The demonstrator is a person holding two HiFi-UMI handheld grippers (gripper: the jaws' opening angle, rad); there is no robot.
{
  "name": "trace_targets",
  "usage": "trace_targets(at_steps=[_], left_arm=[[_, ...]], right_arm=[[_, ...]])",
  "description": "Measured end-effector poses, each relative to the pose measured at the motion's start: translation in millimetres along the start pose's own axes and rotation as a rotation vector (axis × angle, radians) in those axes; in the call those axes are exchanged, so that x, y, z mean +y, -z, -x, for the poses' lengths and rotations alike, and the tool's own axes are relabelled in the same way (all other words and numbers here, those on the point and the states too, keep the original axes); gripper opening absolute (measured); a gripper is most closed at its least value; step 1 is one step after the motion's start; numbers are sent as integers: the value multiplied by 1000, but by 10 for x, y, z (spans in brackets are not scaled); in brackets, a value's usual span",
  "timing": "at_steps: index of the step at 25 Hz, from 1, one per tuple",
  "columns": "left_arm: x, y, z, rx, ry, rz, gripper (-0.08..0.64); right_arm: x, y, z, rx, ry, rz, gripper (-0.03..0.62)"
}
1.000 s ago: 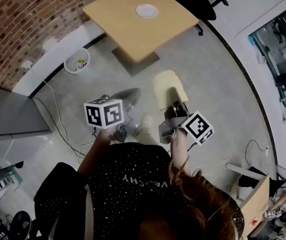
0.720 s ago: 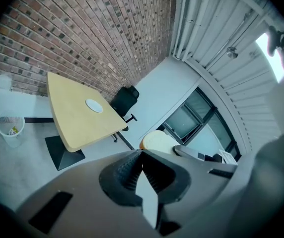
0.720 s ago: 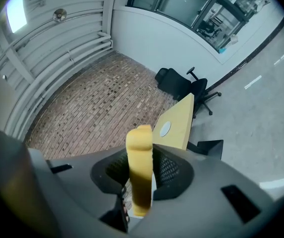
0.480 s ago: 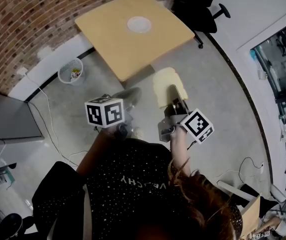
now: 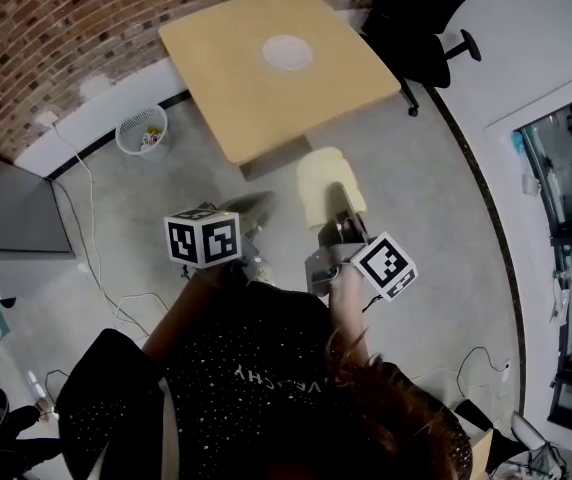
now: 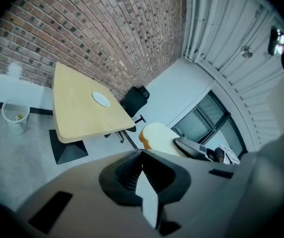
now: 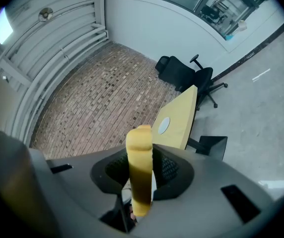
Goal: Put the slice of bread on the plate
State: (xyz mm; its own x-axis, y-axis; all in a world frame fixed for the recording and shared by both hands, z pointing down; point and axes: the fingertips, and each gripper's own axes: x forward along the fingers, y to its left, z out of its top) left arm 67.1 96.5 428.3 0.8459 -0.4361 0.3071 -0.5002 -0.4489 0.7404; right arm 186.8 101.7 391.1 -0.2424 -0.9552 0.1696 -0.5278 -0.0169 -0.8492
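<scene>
Your right gripper (image 7: 141,175) pinches the bread (image 7: 139,148) by its near edge, pads pressed on both faces, and the slice stands edge-on between them in the right gripper view. Your left gripper (image 6: 141,152), just beside it, has its fingers pressed together on nothing.

The bread is likely very light and soft. It probably dents under the pads, tears if you squeeze harder, and sags or flaps when held from one end only. The crust is probably the firmest place to hold, so your grip at the edge suits it. Use a gentle pinch and keep the slice level so it does not slip out.

It is a thick slice with a pale cream face, a golden-tan crust and a rounded top. It juts forward from the jaws over the floor (image 5: 436,218), short of the table (image 5: 226,88).

The table is bare light wood. The small white plate (image 5: 287,52) sits on it towards the far side, well apart from the bread.
</scene>
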Motion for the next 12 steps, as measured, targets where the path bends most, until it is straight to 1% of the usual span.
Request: trace_targets(at_steps=[6, 9, 12], left_arm=[[-126, 57, -61, -4, 6, -22, 9], [-176, 48, -48, -3, 17, -35, 9], [-147, 41, -37, 4, 10, -51, 9]], right_arm=[[13, 6, 125, 12, -25, 31, 93], [46, -8, 150, 2, -23, 45, 93], [36, -24, 160, -17, -11, 51, 94]])
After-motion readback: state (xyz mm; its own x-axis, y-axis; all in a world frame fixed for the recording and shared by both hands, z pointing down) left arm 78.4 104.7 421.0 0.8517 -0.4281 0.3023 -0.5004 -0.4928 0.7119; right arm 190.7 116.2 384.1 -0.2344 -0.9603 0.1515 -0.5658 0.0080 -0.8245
